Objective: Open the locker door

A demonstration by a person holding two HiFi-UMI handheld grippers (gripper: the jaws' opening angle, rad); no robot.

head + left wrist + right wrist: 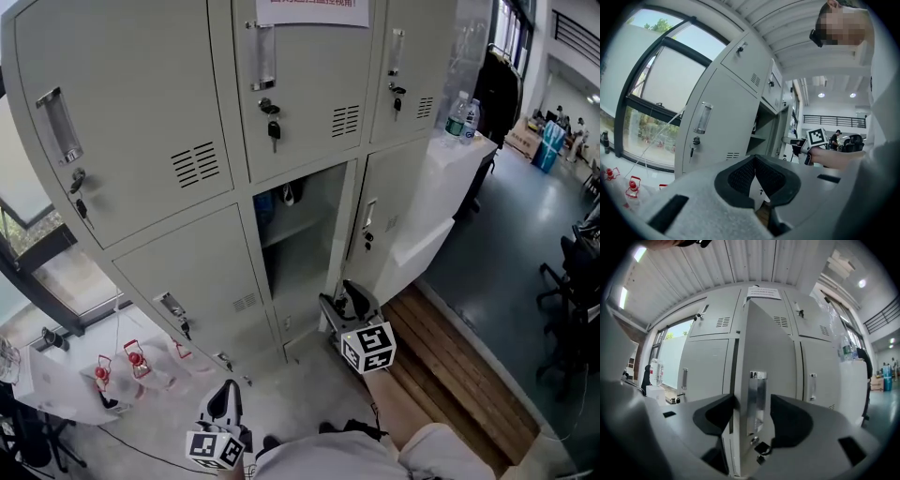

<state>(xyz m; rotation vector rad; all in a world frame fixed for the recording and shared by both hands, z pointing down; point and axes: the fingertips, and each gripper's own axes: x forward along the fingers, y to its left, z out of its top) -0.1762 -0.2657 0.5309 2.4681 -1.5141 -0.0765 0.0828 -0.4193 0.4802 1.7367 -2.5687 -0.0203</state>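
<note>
A bank of grey lockers fills the head view. The lower middle compartment stands open, and its door is swung out to the right. My right gripper sits low by the door's bottom edge. In the right gripper view the door rises between the parted jaws of the right gripper, and its metal handle and a key show in the gap; I cannot tell if a jaw touches it. My left gripper hangs low near the floor, away from the lockers. The left gripper is shut with nothing in it.
A wooden platform runs along the floor at right. A white cabinet with water bottles stands beside the lockers. A white table with red items is at lower left. Keys hang in several locks.
</note>
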